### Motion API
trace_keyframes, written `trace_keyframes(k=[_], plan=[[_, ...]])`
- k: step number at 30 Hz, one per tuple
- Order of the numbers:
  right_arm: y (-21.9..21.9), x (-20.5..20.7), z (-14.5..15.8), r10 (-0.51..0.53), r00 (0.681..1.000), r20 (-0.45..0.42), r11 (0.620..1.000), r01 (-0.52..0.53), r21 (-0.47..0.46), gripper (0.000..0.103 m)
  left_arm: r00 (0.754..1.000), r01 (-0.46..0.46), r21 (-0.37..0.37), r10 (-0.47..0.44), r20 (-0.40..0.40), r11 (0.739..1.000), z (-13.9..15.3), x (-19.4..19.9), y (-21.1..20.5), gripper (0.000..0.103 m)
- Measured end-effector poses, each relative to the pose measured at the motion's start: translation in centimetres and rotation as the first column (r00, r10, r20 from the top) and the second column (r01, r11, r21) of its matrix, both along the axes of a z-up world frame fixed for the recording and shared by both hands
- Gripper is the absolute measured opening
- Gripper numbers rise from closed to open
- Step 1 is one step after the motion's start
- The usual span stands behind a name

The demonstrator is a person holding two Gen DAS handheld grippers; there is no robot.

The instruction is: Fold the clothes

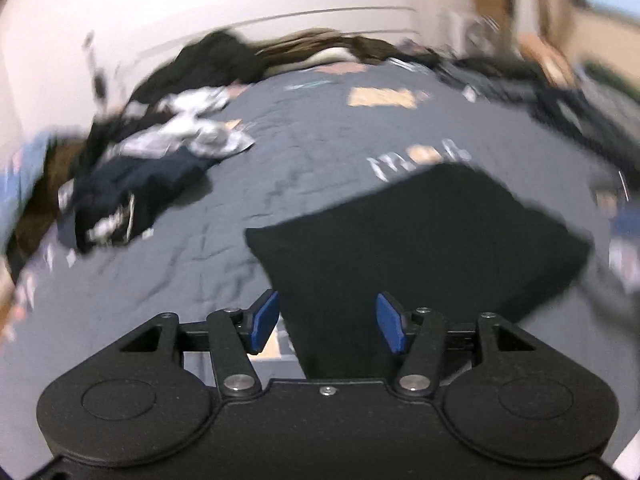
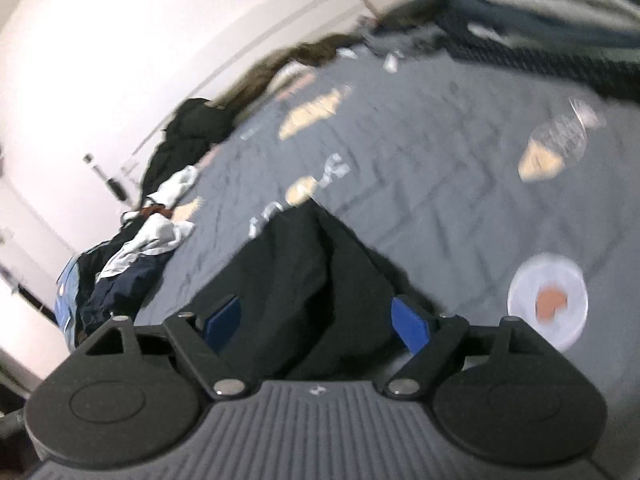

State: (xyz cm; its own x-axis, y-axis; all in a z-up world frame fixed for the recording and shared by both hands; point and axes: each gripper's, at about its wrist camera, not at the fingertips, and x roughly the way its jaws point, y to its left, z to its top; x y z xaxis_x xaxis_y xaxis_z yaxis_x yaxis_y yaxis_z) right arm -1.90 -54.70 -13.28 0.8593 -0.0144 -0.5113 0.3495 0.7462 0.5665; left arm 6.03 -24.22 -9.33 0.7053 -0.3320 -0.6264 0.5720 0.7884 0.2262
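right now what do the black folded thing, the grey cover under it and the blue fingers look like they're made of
Black folded garment: soft matte cloth, probably knit cotton; it creases and sags without shine.
Grey bed cover: thin woven or quilted fabric, matte, finely wrinkled, with printed patches.
Blue fingers: smooth pads, likely rubber or soft plastic, on black matte plastic arms; blur leaves this open.

No readable text is showing on anything here.
Pale lettering (image 1: pixel 416 162) is sitting on the grey bedspread (image 1: pixel 320 128) just beyond the folded black garment (image 1: pixel 420 240), but motion blur is smearing it past reading; the right wrist view is catching the same print (image 2: pixel 304 192), equally smeared, and the tan patches are carrying nothing legible either.
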Motion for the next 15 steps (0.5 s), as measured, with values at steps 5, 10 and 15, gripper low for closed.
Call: trace_keyframes(k=[5,10,15], plan=[[-0.3,1.2,0.2,0.087,0.996,0.018,0.992,-0.085,-0.089,0.082,0.982,0.086,0.229,-0.122,0.147,0.97,-4.2,-4.2,-3.7,0.054],[-0.8,2.7,-0.4,0.075,0.997,-0.027,0.993,-0.077,-0.089,0.082,0.95,0.122,0.379,-0.218,0.222,0.917,-7.2,-5.3,-6.2,0.053],[-0.8,4.2,-1.6,0.089,0.994,-0.071,0.994,-0.093,-0.058,0.082,0.931,0.141,0.422,-0.265,0.251,0.895,-8.2,-4.8,-7.3,0.052]])
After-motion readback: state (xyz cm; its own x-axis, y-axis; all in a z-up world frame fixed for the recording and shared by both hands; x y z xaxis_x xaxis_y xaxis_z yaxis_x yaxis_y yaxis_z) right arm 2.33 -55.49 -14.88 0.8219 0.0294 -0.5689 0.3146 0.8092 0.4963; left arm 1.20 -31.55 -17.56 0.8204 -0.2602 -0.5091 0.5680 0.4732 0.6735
